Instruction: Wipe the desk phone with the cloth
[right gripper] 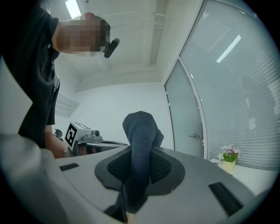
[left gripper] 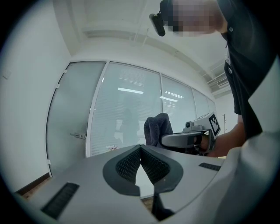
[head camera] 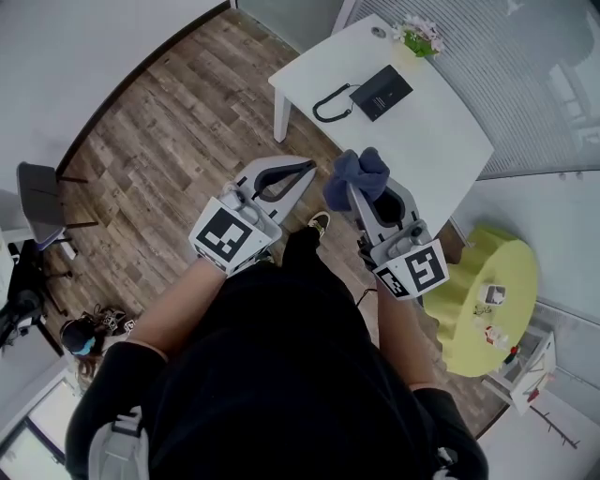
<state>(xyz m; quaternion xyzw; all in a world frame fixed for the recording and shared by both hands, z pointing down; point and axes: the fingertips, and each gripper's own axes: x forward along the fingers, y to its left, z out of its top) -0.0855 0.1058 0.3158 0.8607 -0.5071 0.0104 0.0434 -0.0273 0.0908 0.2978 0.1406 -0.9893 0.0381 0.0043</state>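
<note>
— The white table [head camera: 441, 141] standing at the upper middle: what is lying on it?
— The desk phone [head camera: 382, 91] (cord curling leftward).
— The grippers?
— At frame centre, the right gripper [head camera: 359, 190] is clamping the blue cloth [head camera: 356, 172], and the left gripper [head camera: 302, 168] is pinching shut, empty.

— What's underfoot?
— Wood plank floor [head camera: 159, 141], brown and grey, running to a plain white wall [head camera: 84, 47].
— Furniture?
— A white table [head camera: 441, 131] beside the frosted glass partition [head camera: 506, 66]. A round yellow-green table [head camera: 487, 272] is off its right end, and a dark chair [head camera: 37, 202] is by the left wall.
— Light?
— A ceiling strip lamp [right gripper: 71, 8], with bright bars reflected in the glass. There's also a frosted door [left gripper: 72, 131] with a lever handle.
</note>
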